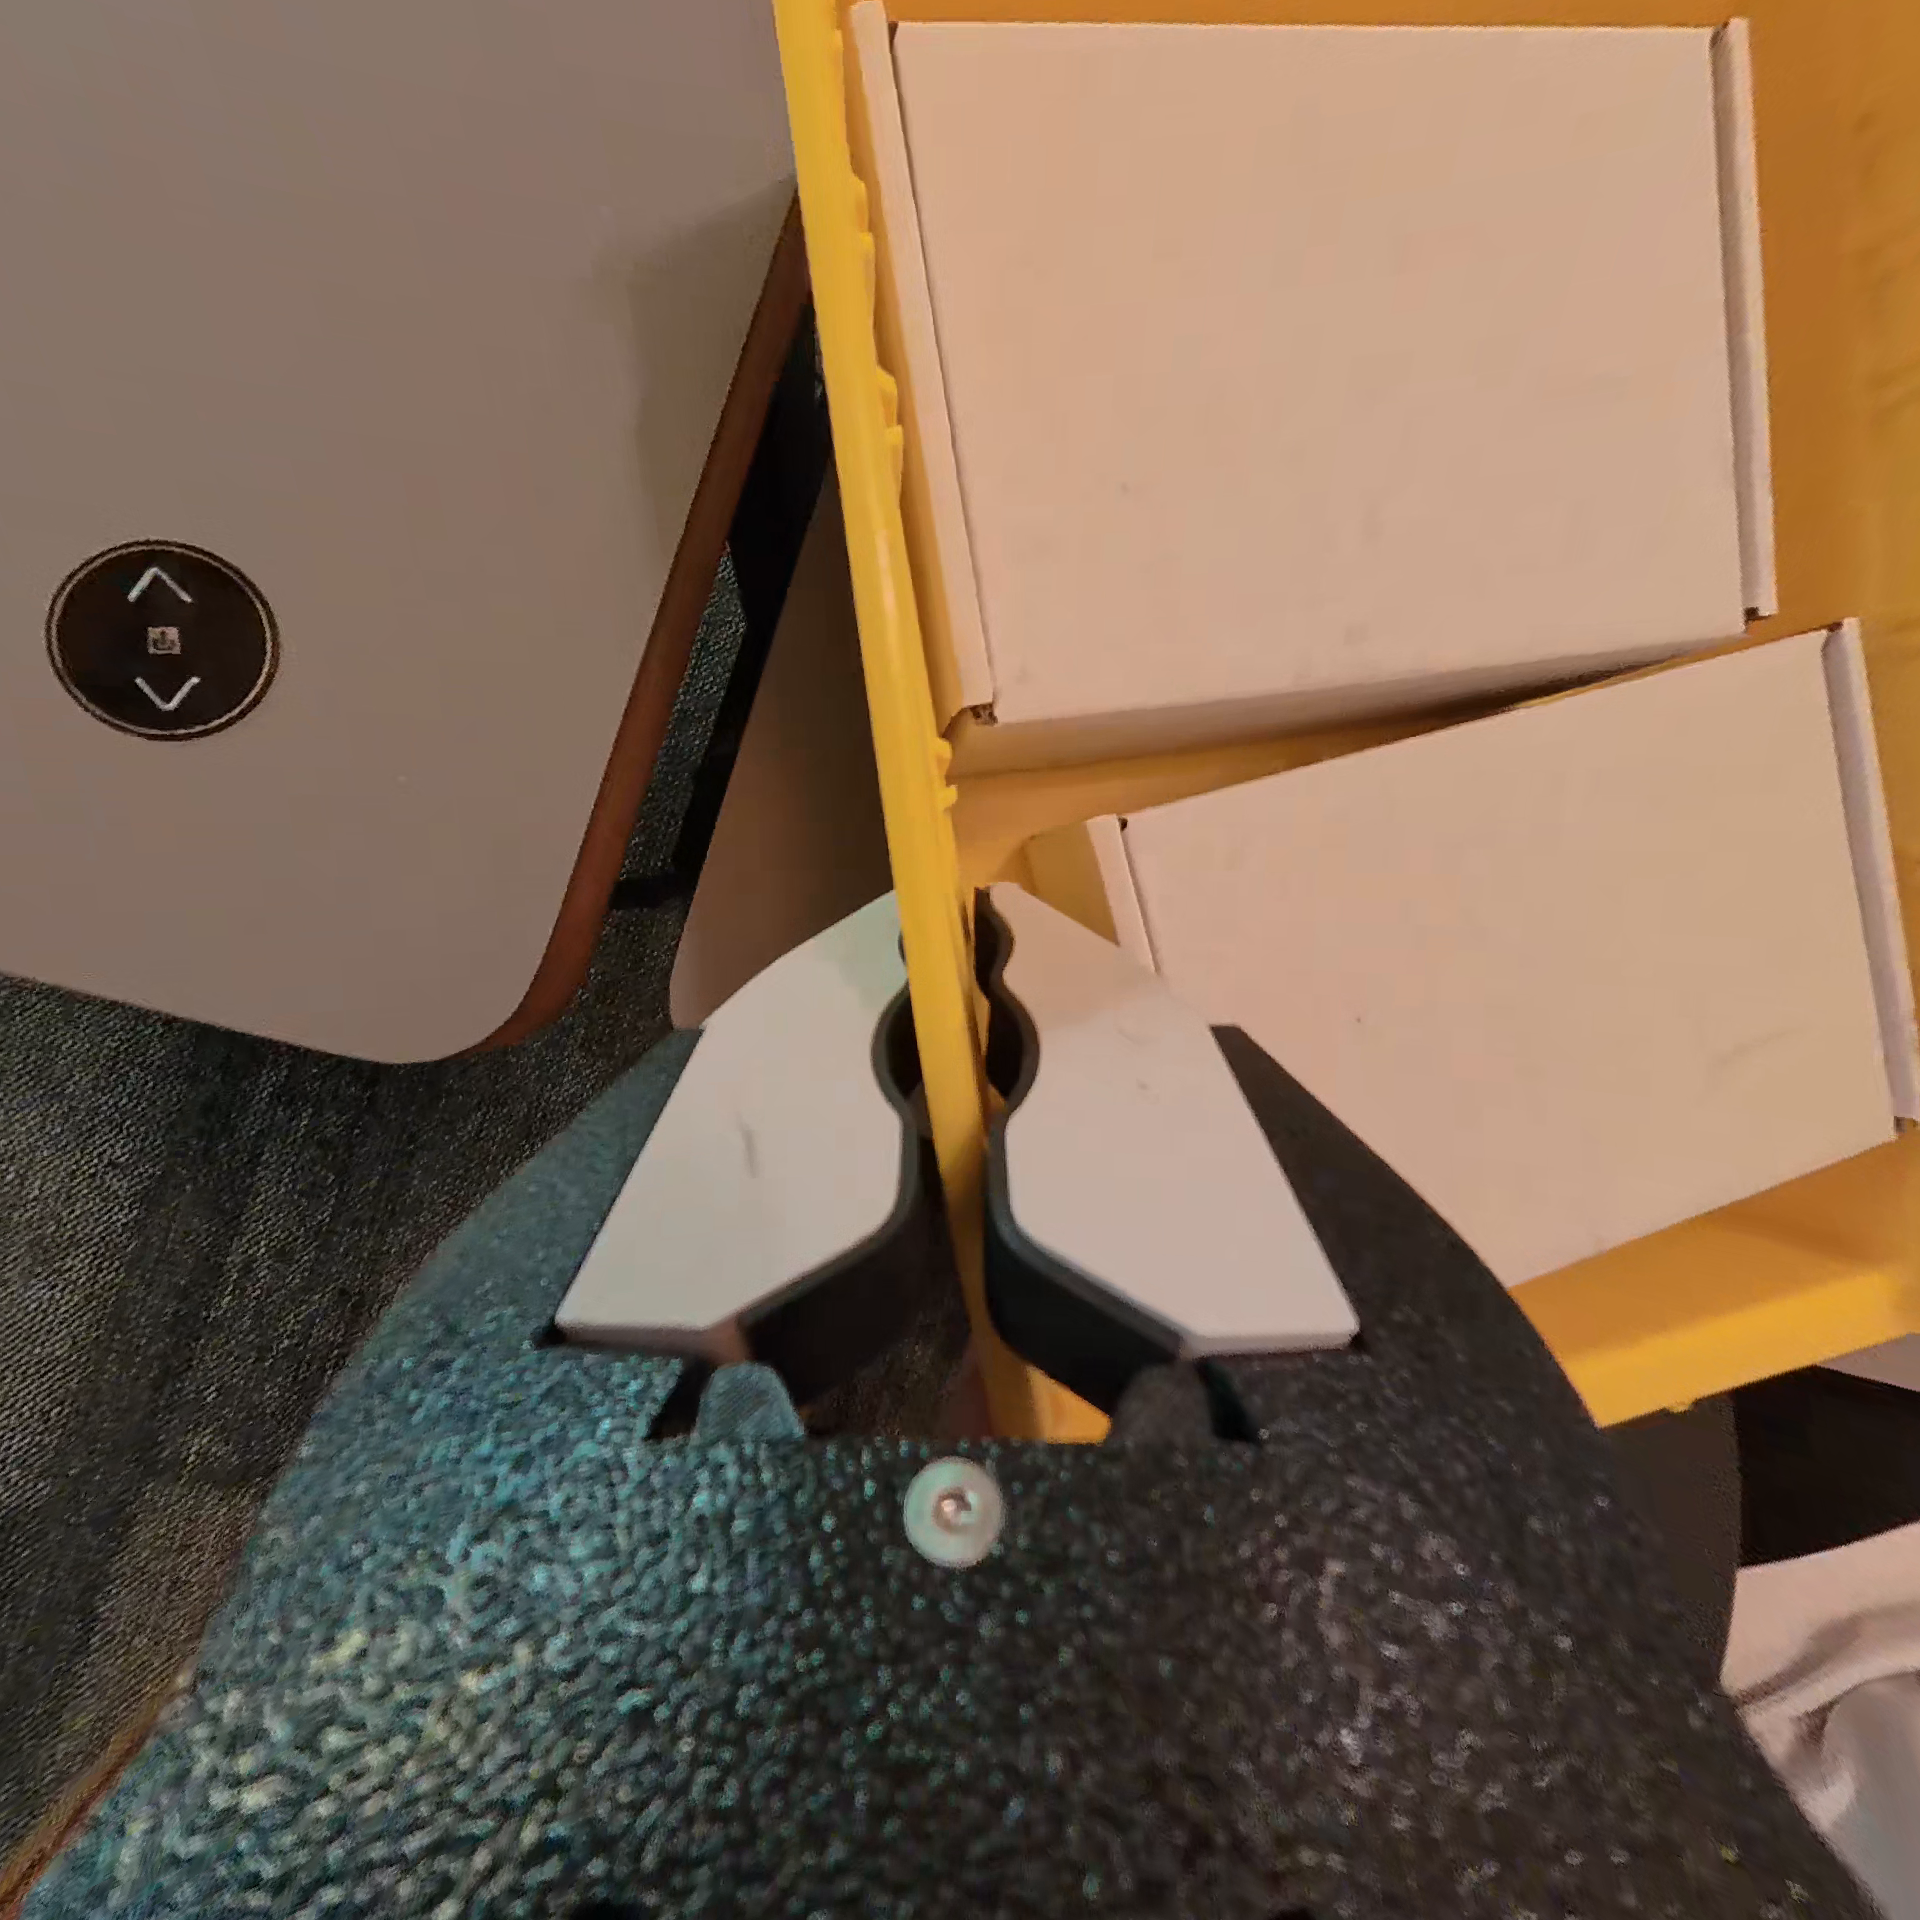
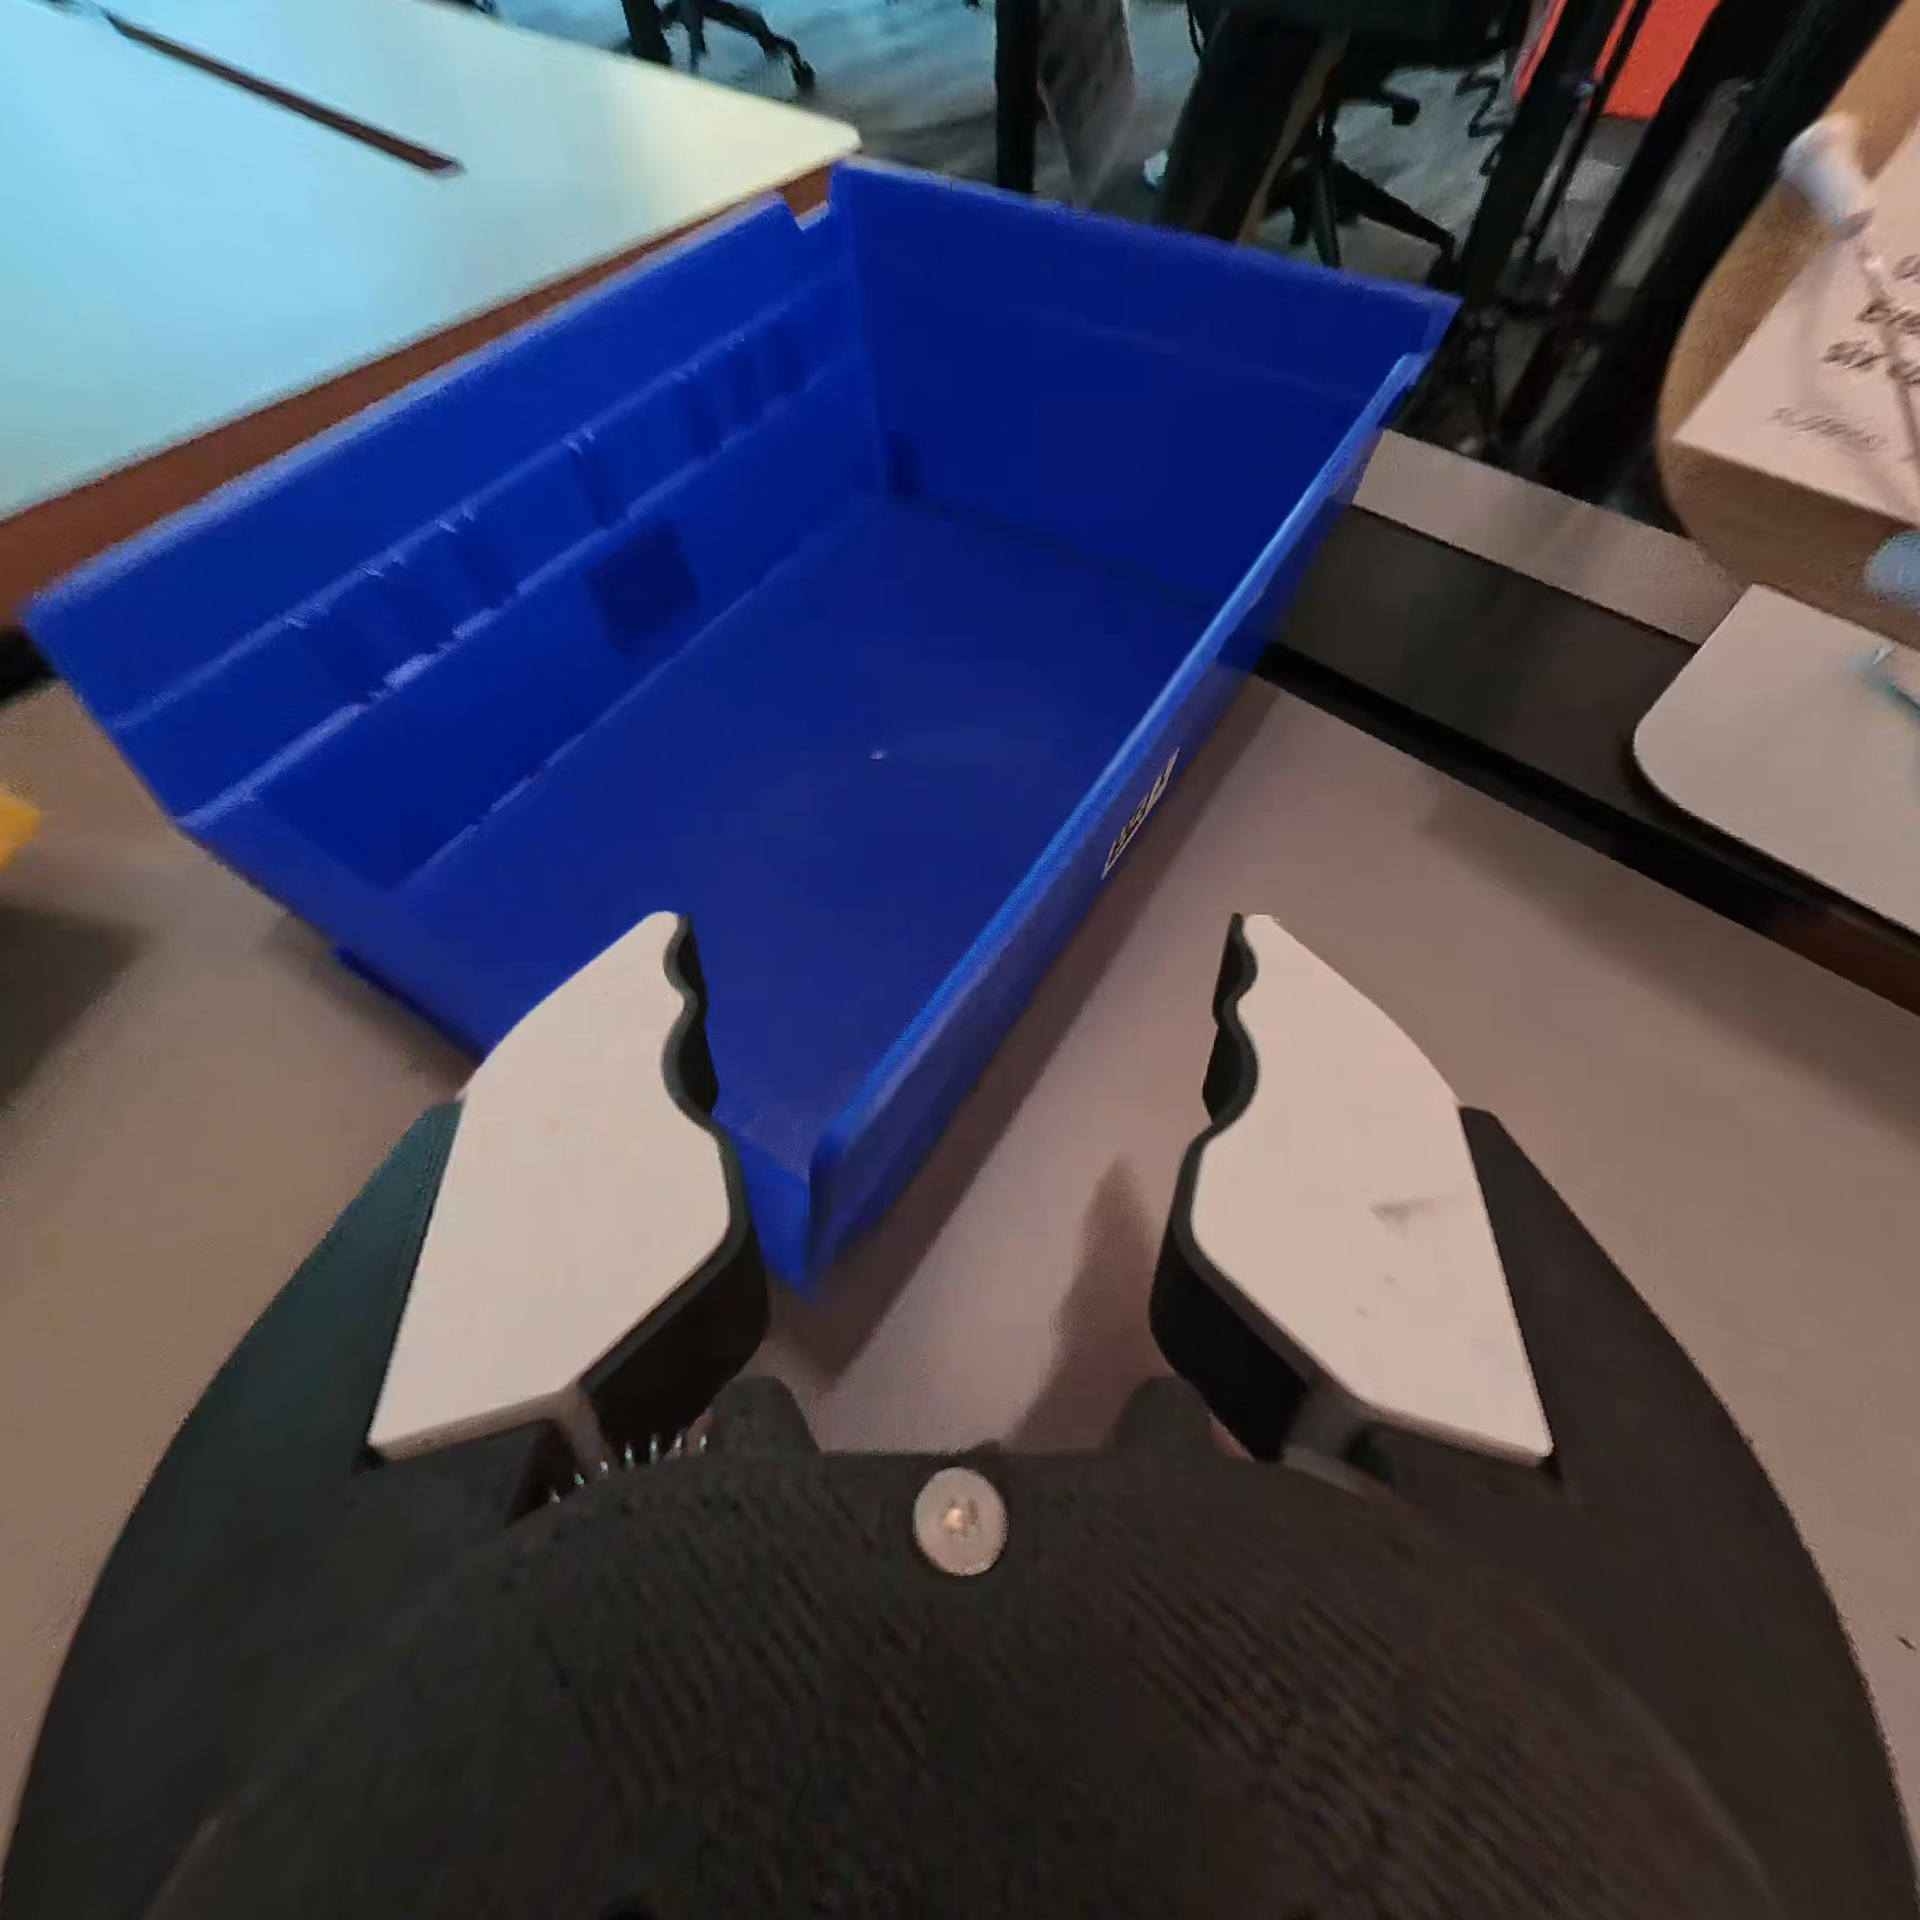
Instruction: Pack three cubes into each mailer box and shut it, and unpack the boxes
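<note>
In the left wrist view a yellow bin (image 1: 894, 582) holds two closed white mailer boxes, one farther (image 1: 1330, 364) and one nearer (image 1: 1507, 987). My left gripper (image 1: 951, 935) is shut on the bin's thin left side wall, one finger outside and one inside. In the right wrist view my right gripper (image 2: 956, 935) is open and empty, hovering over the near right corner of an empty blue bin (image 2: 1091, 384) that stands on the grey table (image 2: 1351, 1039). No cubes show in either view.
Left of the yellow bin is a grey tabletop with a round black control button (image 1: 163, 639), and carpet (image 1: 208, 1195) below it. Beyond the blue bin are a white table (image 2: 312, 187), chairs and stands. A cardboard box (image 2: 1787, 312) is at the right. Tip to tip, the grippers are about 45 cm apart.
</note>
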The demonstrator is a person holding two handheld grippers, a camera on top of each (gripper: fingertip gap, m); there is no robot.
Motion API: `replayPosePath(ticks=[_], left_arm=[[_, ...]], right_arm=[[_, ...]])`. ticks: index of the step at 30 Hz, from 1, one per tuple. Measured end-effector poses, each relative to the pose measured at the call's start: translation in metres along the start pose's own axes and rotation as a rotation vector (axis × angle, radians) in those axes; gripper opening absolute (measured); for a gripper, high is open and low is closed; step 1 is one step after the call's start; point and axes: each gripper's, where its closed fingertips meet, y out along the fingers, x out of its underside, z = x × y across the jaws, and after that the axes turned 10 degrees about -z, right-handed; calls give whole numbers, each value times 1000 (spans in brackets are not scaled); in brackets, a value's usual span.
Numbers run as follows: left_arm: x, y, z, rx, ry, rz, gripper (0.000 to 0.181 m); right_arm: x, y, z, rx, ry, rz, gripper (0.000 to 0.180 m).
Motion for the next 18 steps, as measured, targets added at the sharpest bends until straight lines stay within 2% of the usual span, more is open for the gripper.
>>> replayPosePath(ticks=[2,3,4,6,9,10,12,14,18], left_arm=[[2,5,-1,-6,3,-18,5],[2,7,-1,-8,5,-22,6],[1,10,-1,-8,7,-25,6],[0,14,-2,-7,10,-32,7],[-6,21,-1,-2,18,-47,9],[-8,24,-1,-7,26,-54,9],[-14,30,0,-12,39,-64,7],[-24,36,5,-1,46,-65,8],[-54,51,24,21,81,-65,9]], right_arm=[[3,16,0,28,-11,-29,81],[4,21,-2,16,-29,-36,63],[1,22,-2,6,-28,-13,54],[0,21,7,22,-35,0,45],[5,9,39,112,-64,3,23],[9,1,50,123,-55,9,17],[17,-18,62,30,-4,14,5],[30,-43,70,-65,25,4,4],[59,-114,102,-25,-61,34,4]])
